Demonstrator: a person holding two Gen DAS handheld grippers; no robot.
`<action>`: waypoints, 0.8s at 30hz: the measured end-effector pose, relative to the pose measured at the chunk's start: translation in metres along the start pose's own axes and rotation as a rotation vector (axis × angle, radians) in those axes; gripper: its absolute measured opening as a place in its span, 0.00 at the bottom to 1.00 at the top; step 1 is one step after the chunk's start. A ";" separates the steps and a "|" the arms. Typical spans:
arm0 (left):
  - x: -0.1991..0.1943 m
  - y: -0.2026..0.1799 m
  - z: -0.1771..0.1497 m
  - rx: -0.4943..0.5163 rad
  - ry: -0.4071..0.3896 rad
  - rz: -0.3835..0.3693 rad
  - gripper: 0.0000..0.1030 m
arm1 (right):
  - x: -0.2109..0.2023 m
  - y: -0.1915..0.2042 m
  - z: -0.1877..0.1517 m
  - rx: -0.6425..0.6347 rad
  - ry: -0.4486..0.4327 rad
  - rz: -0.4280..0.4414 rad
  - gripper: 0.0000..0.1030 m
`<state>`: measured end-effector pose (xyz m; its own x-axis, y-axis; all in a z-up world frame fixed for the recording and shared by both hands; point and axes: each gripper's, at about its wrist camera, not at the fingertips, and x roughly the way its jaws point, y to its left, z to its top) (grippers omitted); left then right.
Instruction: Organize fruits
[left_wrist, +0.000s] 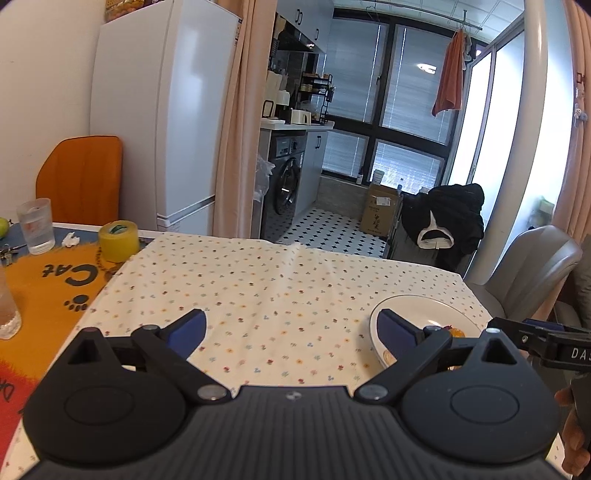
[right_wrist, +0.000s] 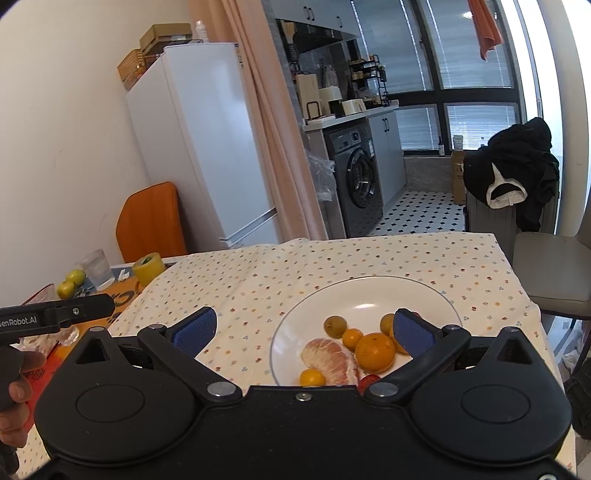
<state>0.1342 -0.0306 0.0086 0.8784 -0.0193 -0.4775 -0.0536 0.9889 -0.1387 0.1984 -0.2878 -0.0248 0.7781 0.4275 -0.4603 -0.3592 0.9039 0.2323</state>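
Landmark: the white round ceramic plate (right_wrist: 369, 295) on the flower-print tablecloth (right_wrist: 295, 266); every place below is given from it.
Fruit on the plate: your large round orange (right_wrist: 375, 351) sits near the plate's middle, a peeled pink pomelo segment (right_wrist: 330, 360) just to its left, a small kumquat (right_wrist: 312, 377) at the near rim, another small orange fruit (right_wrist: 351, 338) and a brownish-green round fruit (right_wrist: 335, 326) behind.
Fruit off the plate: two green apples (right_wrist: 70, 283) lie well to the left, beside a clear glass (right_wrist: 96, 268) and a yellow tape roll (right_wrist: 148, 268).
Handling: the orange looks firm and fairly heavy, so take it across its widest part. The pomelo segment looks soft and tearable; pinch lightly at its thick middle. The small round fruits will likely roll or squirt out, so close slowly.
Right gripper (right_wrist: 304, 330): spread wide and empty, raised over the plate's near side, its right pad above the fruit.
Left gripper (left_wrist: 291, 328): also spread and empty, held over bare cloth left of the plate.
Your hands: each is low, behind its tool.
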 end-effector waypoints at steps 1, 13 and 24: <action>-0.003 0.002 0.000 -0.002 -0.001 0.002 0.95 | -0.002 0.003 0.000 -0.006 0.002 0.000 1.00; -0.036 0.029 -0.005 -0.031 0.021 0.031 0.98 | -0.022 0.032 -0.007 -0.056 0.003 0.017 1.00; -0.071 0.039 -0.014 -0.021 0.007 0.065 0.98 | -0.045 0.040 -0.013 -0.038 0.003 0.053 1.00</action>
<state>0.0634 0.0076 0.0249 0.8694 0.0441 -0.4921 -0.1210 0.9847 -0.1255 0.1418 -0.2707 -0.0061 0.7558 0.4747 -0.4511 -0.4191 0.8799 0.2238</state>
